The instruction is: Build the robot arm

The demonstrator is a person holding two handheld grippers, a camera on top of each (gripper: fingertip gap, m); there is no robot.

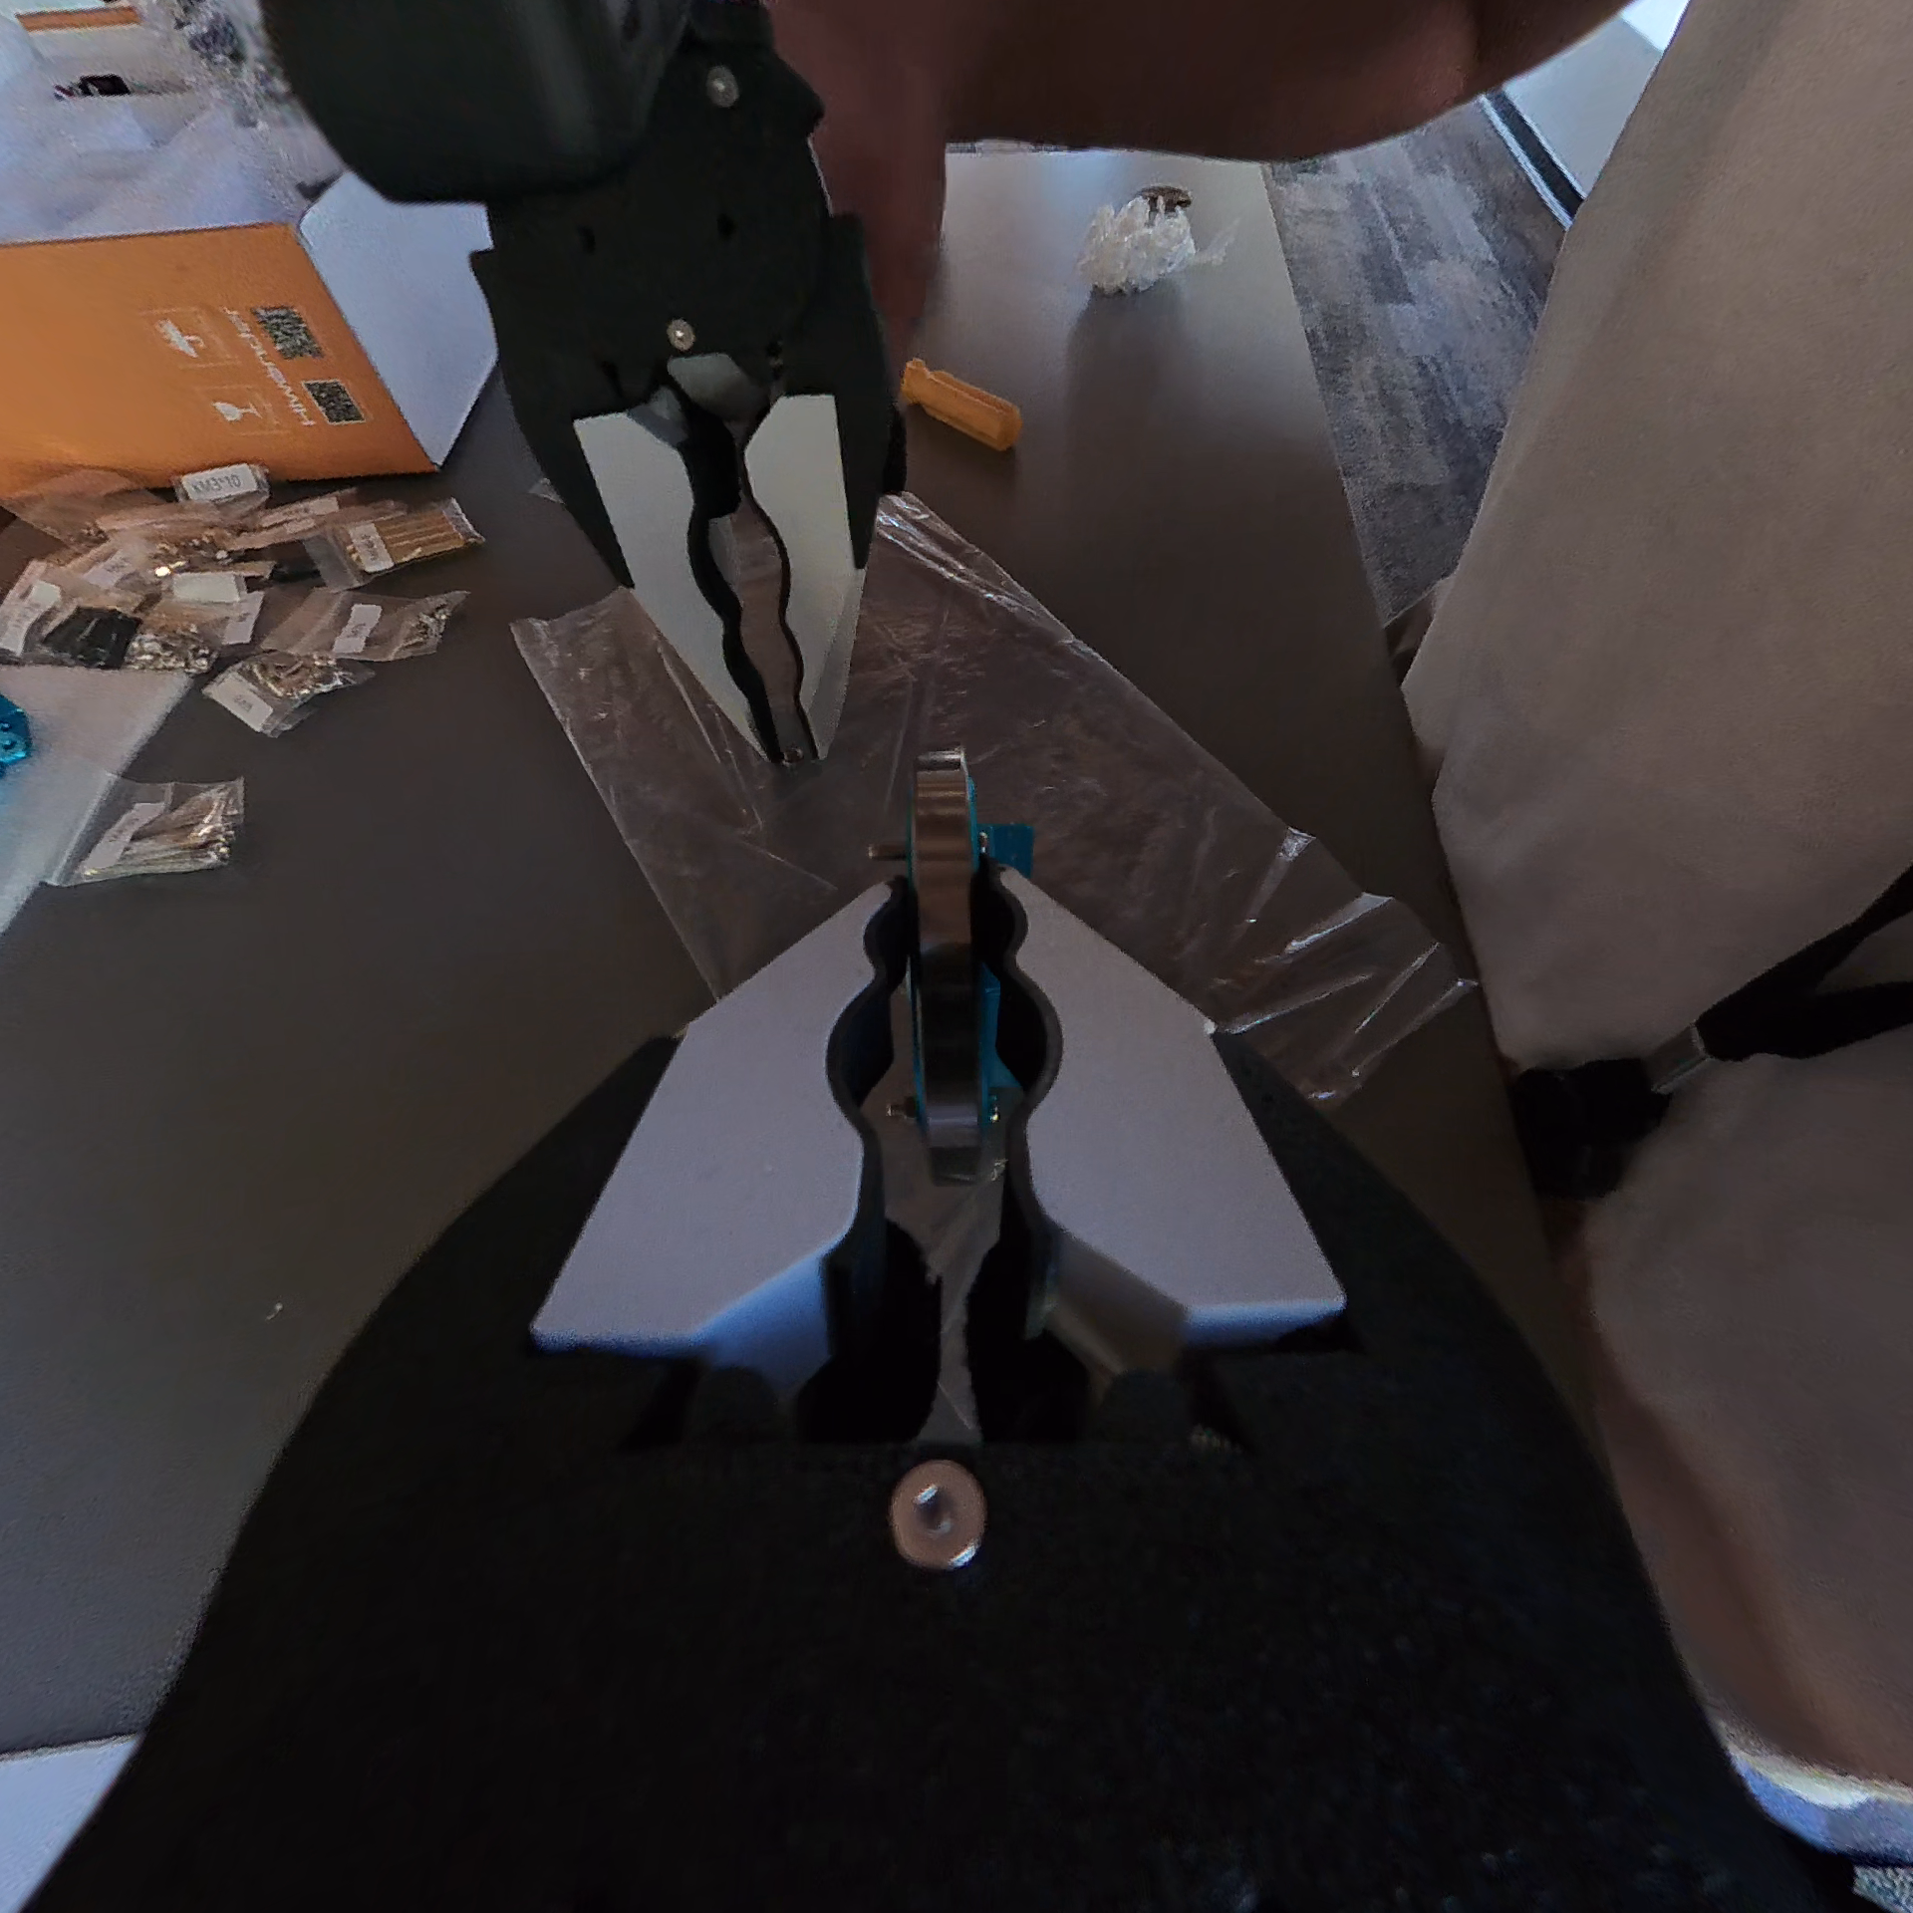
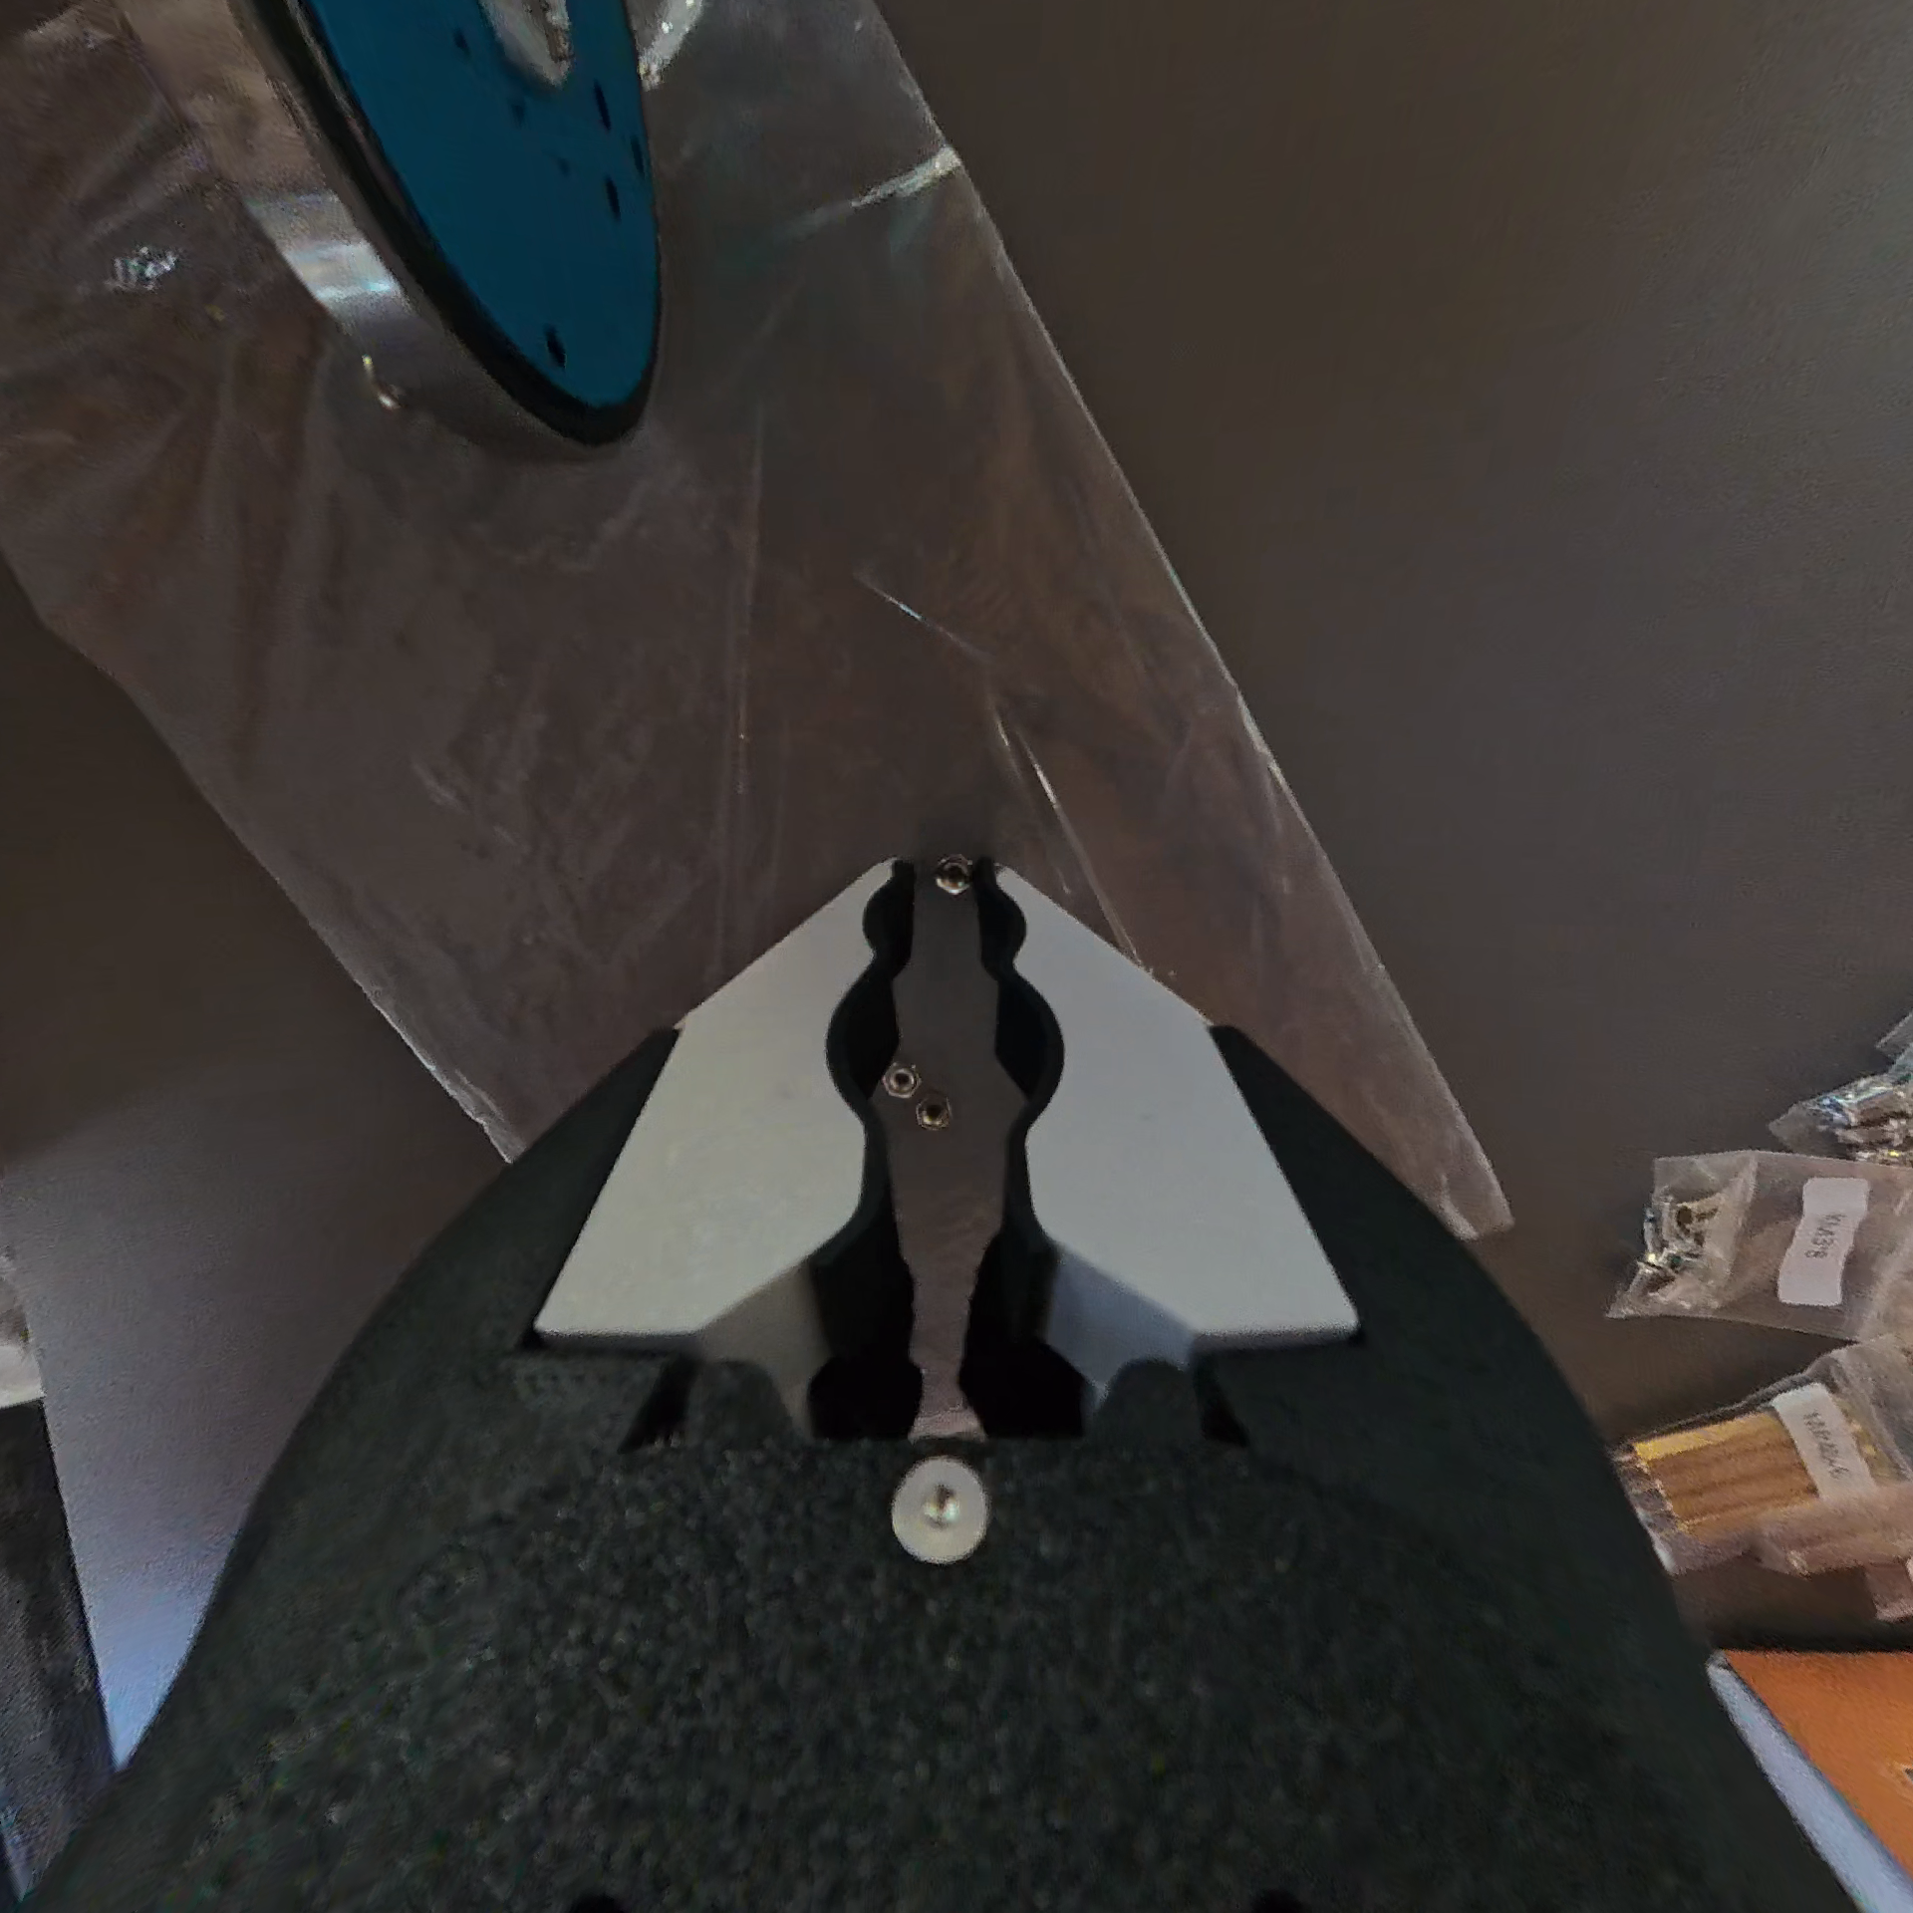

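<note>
My left gripper (image 1: 944,880) is shut on a round blue and silver metal disc part (image 1: 940,828), held edge-on above a clear plastic bag (image 1: 1087,787) that lies flat on the dark table (image 1: 311,1035). The disc also shows at the top left of the right wrist view (image 2: 497,207). My right gripper (image 2: 950,864) points down at the bag, just beyond the disc, and shows from outside in the left wrist view (image 1: 792,751). Its tips are closed on a small silver hex nut (image 2: 950,873). Two more nuts (image 2: 916,1097) lie under the gap between its fingers.
An orange box (image 1: 186,352) and several small bags of screws (image 1: 207,600) lie at the left. The bags also show in the right wrist view (image 2: 1781,1222). An orange plastic piece (image 1: 958,404) and crumpled white wrap (image 1: 1134,243) lie farther back. A person's beige clothing (image 1: 1708,621) fills the right. There is about 15 cm between the tips of the two grippers.
</note>
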